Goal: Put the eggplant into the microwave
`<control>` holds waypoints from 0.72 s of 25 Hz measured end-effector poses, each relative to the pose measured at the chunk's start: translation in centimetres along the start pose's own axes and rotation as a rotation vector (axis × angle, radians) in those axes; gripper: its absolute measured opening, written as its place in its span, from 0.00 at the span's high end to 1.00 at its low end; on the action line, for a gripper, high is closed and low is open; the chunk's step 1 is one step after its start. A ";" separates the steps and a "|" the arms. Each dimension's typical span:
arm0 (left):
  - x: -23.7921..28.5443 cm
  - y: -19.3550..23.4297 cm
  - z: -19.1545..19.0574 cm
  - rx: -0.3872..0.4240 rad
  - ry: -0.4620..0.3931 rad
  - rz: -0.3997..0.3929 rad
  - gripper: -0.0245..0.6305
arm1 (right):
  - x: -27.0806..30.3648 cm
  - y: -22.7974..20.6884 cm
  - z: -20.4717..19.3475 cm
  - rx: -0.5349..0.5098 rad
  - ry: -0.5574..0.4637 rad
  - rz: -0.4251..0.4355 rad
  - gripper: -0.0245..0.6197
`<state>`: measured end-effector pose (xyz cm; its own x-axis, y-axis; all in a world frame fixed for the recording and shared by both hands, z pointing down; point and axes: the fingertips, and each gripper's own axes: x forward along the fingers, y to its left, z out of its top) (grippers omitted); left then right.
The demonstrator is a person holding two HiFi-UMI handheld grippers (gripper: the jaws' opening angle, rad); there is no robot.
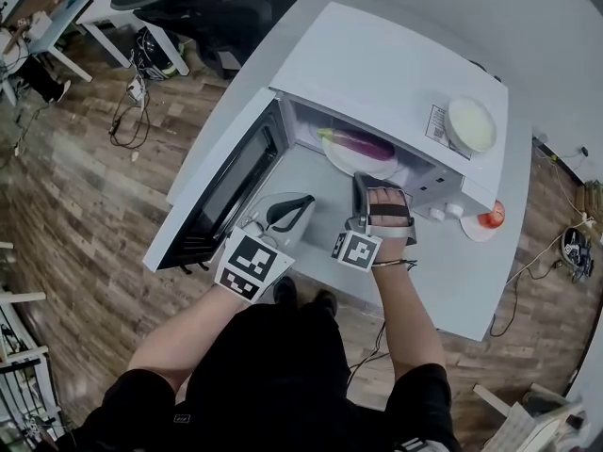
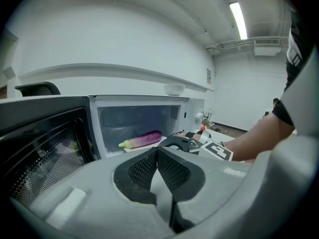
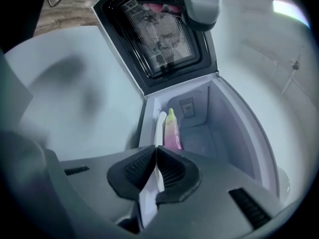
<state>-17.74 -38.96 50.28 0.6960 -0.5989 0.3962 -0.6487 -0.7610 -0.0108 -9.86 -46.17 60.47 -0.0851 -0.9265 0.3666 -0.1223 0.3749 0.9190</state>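
Note:
A purple eggplant with a green stem lies on a white plate inside the open white microwave. My right gripper reaches into the opening and is shut on the plate's near rim. In the right gripper view the plate's edge runs between the pads of the right gripper, with the eggplant just beyond. My left gripper hovers in front of the opened door, shut and empty. The left gripper view shows the left gripper facing the eggplant.
A pale round bowl sits on top of the microwave. A red item on a small dish lies on the white table at the right. A black office chair and floor cables stand beyond the table's left side.

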 end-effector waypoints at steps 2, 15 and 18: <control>0.0 0.1 0.2 -0.001 0.005 -0.004 0.95 | 0.5 -0.1 0.2 0.036 -0.001 0.027 0.92; -0.3 1.1 -0.2 -0.035 0.030 -0.010 0.95 | 1.4 -0.3 1.0 0.292 -0.033 0.164 0.81; -0.4 1.3 0.1 -0.033 0.029 -0.012 0.95 | 1.5 -0.5 1.2 0.324 -0.036 0.166 0.83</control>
<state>-18.84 -39.79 50.07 0.6946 -0.5823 0.4224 -0.6507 -0.7589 0.0238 -11.08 -47.75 60.36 -0.1643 -0.8525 0.4962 -0.4106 0.5165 0.7514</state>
